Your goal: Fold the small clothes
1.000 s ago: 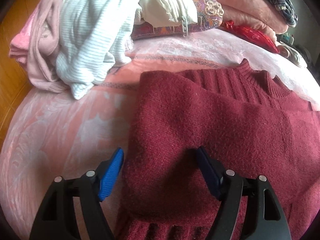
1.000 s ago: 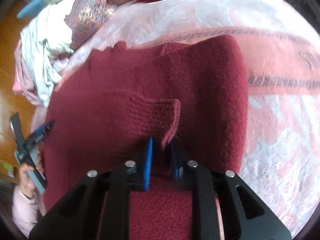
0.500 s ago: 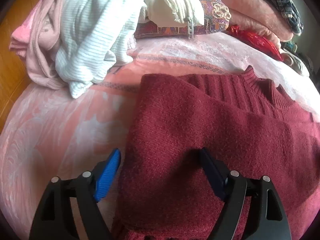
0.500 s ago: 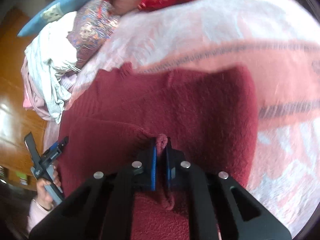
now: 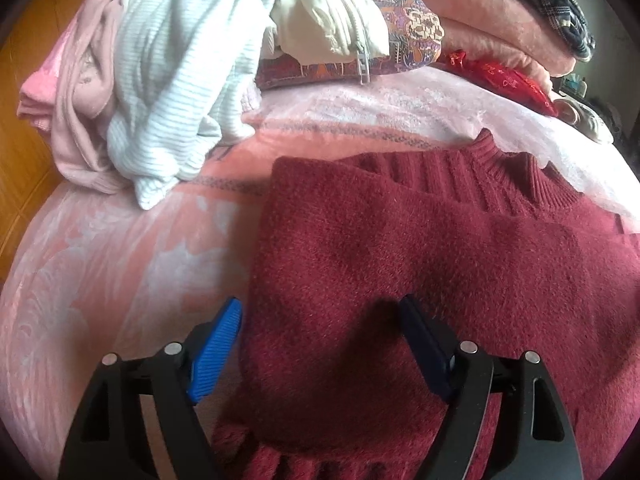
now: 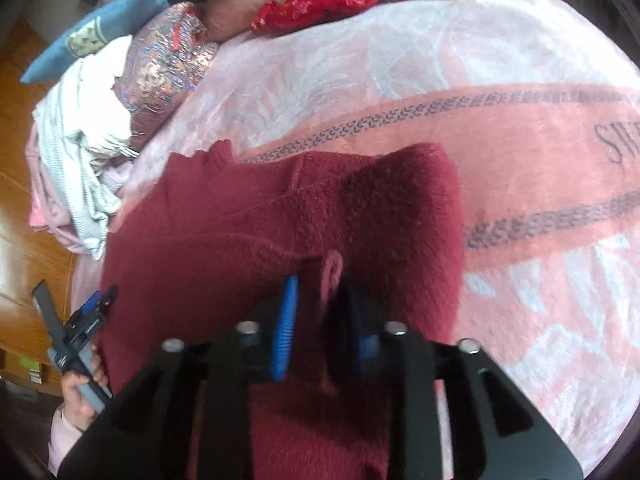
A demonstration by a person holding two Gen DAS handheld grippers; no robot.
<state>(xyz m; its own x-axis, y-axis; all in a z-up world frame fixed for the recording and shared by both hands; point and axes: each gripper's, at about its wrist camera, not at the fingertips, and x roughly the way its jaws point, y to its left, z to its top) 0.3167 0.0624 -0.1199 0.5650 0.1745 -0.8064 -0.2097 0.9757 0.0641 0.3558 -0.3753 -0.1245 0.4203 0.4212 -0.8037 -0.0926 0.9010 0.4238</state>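
Pink bed blanket [image 6: 500,92] under a maroon sweater [image 6: 248,240]; right gripper [image 6: 318,312] fingers have just been opening, cuff between them (may slip, unfolding); left gripper [image 5: 320,344] gapes empty.

Pink blanket [image 5: 120,260] underneath; red cushion [image 6: 320,0], patterned pillow [image 6: 168,76], blue pillow [image 6: 100,24] behind.

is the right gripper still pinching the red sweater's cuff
Cannot tell. In the right wrist view the right gripper has just been opening; the cuff of the red sweater stands between its pads, but any gap is unclear.
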